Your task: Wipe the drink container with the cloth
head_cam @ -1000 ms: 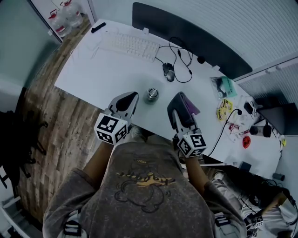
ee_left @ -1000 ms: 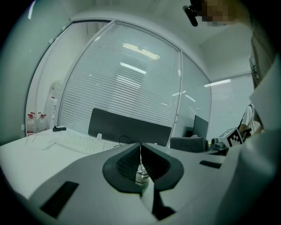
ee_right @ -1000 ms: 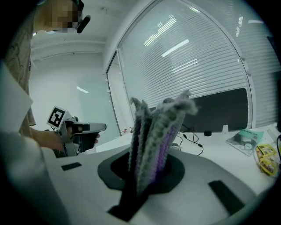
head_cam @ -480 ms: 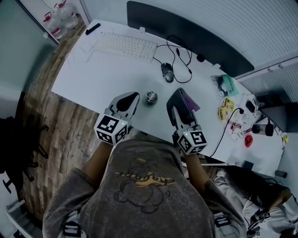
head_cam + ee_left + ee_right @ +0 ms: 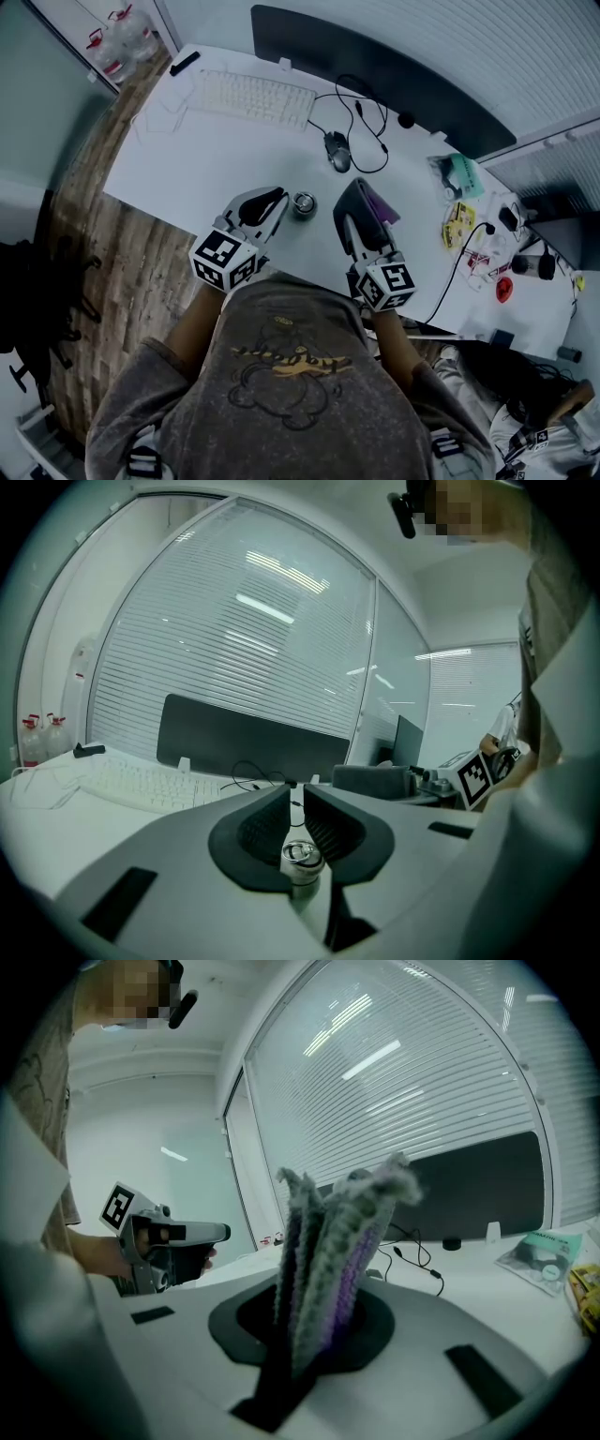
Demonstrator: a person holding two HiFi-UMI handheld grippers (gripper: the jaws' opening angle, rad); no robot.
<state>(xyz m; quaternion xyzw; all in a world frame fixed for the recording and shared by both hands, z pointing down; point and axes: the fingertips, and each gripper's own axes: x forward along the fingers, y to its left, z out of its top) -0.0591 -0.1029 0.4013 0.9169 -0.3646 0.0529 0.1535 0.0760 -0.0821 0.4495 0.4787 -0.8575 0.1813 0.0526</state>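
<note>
A small silver drink can [image 5: 304, 203] stands upright on the white desk [image 5: 187, 159] near its front edge. My left gripper [image 5: 275, 199] points at it from the left, its tips just short of the can, jaws shut and empty. In the left gripper view the can's top [image 5: 302, 857] shows past the narrow slit between the jaws. My right gripper [image 5: 354, 192] hovers right of the can, shut on a purple-grey cloth [image 5: 380, 204]. In the right gripper view the cloth [image 5: 342, 1241] stands up in folds from the jaws, and the left gripper [image 5: 169, 1241] shows at left.
A white keyboard [image 5: 251, 97], a mouse [image 5: 338, 150] with looped cables and a dark monitor [image 5: 375, 66] lie farther back. Packets and small items [image 5: 457, 173] crowd the desk's right end. The desk's front edge runs just under both grippers.
The left gripper has edged right, closer to the can. The right gripper holds the cloth much as before.
</note>
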